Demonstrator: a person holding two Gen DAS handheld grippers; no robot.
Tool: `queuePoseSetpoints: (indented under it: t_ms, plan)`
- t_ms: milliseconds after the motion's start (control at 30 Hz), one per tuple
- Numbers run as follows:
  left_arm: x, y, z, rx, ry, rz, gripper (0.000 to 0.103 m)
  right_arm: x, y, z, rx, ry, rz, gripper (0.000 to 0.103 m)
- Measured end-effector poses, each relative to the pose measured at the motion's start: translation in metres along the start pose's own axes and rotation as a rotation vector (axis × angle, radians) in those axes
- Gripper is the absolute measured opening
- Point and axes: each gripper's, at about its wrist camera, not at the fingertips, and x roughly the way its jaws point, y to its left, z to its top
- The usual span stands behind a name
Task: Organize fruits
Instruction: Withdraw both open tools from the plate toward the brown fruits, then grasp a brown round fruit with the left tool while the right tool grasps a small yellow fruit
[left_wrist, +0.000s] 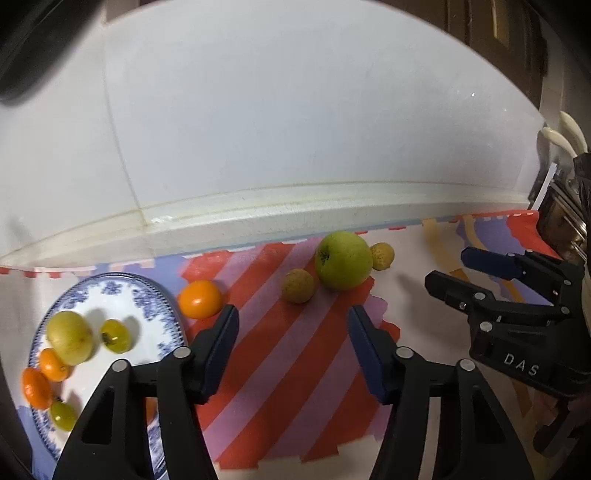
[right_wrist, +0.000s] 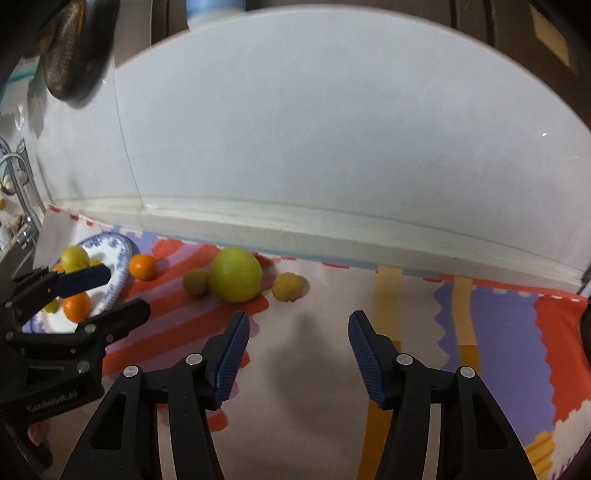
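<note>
Left wrist view: left gripper (left_wrist: 293, 332) hangs over the striped mat (left_wrist: 295, 387), jaws spread wide, nothing between them. Blue-and-white plate (left_wrist: 122, 291) sits at left, partly under the left finger. On the plate: a yellow-green fruit (left_wrist: 69, 342), a small yellow one (left_wrist: 115, 336), two small oranges (left_wrist: 53, 364) (left_wrist: 36, 388) and a small green one (left_wrist: 62, 415) near the rim. A loose orange (left_wrist: 200, 299) lies on the mat just beside the plate edge. Further back, a big green apple (left_wrist: 343, 260) has a small brownish fruit (left_wrist: 297, 285) on its left and another (left_wrist: 382, 256) behind it on the right, both close to it or touching. Right gripper (left_wrist: 450, 269) shows at the right edge, jaws apart, empty. White wall (left_wrist: 295, 110) behind.

Right wrist view: right gripper (right_wrist: 300, 347) is over a pale part of the mat (right_wrist: 498, 325), jaws wide open, holding nothing. Apple (right_wrist: 235, 274) is ahead and left, near the wall ledge, with one small fruit (right_wrist: 195, 282) against its left side and the other (right_wrist: 288, 287) just beside it on the right. Orange (right_wrist: 142, 266) sits beside the plate (right_wrist: 114, 284). Left gripper (right_wrist: 118, 291) is at the left in front of the plate, jaws apart, empty; plate fruits are partly hidden behind it.
</note>
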Motion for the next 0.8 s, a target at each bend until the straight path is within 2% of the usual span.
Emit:
queuePoseSetpoints:
  t_ms: [167, 300, 467, 800]
  plan:
    - [0.022, 0.002, 0.005, -0.017, 0.036, -0.009, 0.051, 0.024, -0.009, 0.004, 0.023, 0.035, 0.022, 0.052]
    - [0.033, 0.003, 0.008, -0.028, 0.047, -0.014, 0.051, 0.036, -0.011, 0.007, 0.036, 0.05, 0.043, 0.048]
    - [0.047, 0.007, 0.013, -0.041, 0.067, -0.019, 0.048, 0.048, -0.007, 0.012, 0.022, 0.054, 0.046, 0.048]
    - [0.06, 0.005, 0.021, -0.037, 0.07, -0.013, 0.042, 0.068, -0.007, 0.016, 0.028, 0.078, 0.064, 0.044]
